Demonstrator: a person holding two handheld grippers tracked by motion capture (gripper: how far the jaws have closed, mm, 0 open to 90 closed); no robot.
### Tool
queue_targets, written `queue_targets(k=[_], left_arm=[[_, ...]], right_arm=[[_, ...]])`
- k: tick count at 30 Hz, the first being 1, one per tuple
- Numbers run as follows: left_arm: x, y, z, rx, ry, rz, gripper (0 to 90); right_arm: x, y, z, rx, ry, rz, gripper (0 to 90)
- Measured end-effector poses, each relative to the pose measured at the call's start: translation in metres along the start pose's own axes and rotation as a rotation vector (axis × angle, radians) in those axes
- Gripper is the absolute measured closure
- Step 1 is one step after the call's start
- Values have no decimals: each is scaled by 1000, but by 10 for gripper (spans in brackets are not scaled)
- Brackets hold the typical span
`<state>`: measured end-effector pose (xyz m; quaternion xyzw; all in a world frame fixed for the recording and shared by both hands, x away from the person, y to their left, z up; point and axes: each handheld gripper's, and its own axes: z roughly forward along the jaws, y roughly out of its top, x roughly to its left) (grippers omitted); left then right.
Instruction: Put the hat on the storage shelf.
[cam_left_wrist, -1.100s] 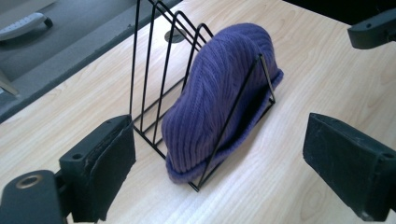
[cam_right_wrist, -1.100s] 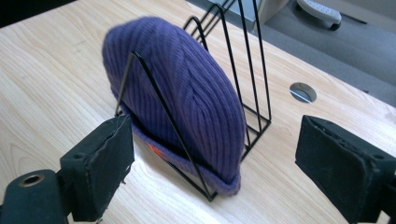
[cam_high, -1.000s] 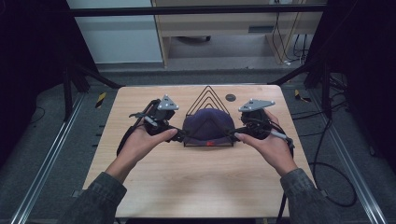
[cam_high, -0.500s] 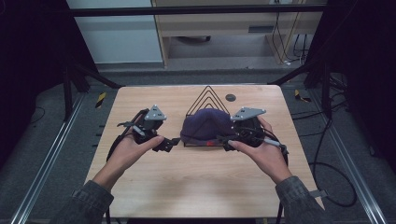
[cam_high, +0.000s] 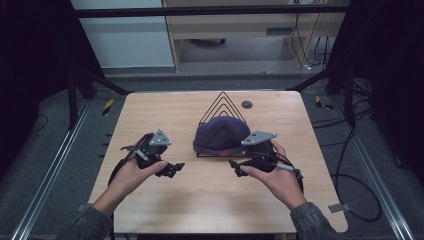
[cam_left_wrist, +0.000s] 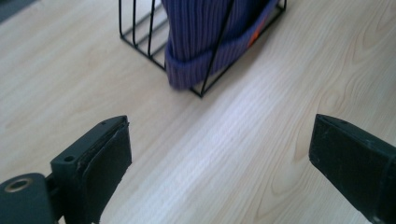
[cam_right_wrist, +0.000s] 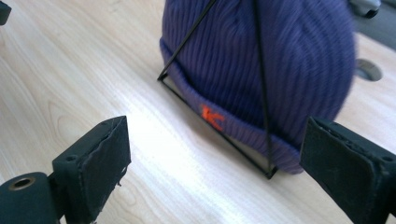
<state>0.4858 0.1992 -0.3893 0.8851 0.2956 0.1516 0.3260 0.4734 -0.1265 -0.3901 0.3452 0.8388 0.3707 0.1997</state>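
Light wood table (cam_high: 200, 200), small dark round disc (cam_high: 246, 104) nr far edge, grey floor (cam_high: 45, 165).

both forearms come in from the bottom of the high view, sleeves at the wrists, angled inward toward each other. the left hand (cam_high: 134, 171) grips the left gripper (cam_high: 172, 169) low over the surface, pointed to the person's right, its jaws spread wide with nothing between them. the right hand (cam_high: 276, 176) holds the right gripper (cam_high: 237, 166) pointed to the person's left, jaws likewise wide apart and empty. the two grippers face each other, well apart
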Motion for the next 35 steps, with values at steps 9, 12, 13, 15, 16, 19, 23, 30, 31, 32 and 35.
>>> queue_targets(k=[9,12,13,15,16,19,23,30,31,32,35], left_arm=[[6,-48,19,58,-26,-76,72],[8,-64,31,75,-55,-109,72],[8,-69,35,87,-54,-113,72],[8,-76,43,114,-42,-122,72],[8,-80,46,123,-39,-127,72],[8,-87,56,140,-41,-144,71],[9,-91,58,116,-23,-142,55],[6,-101,57,67,14,-109,22],[5,-102,57,64,13,-112,20],[6,-102,57,68,8,-105,15],[7,-102,57,64,3,-97,7]], right_arm=[[9,-38,30,73,51,36,93],[11,-51,41,99,69,53,96],[11,-51,41,99,69,53,96],[13,-58,48,115,79,61,94],[14,-61,51,126,82,67,93],[15,-69,60,152,83,65,91],[14,-80,68,172,86,79,86],[17,-90,72,123,50,45,29],[19,-94,74,82,50,51,17],[21,-96,75,59,45,57,5],[21,-95,76,63,45,56,2]])
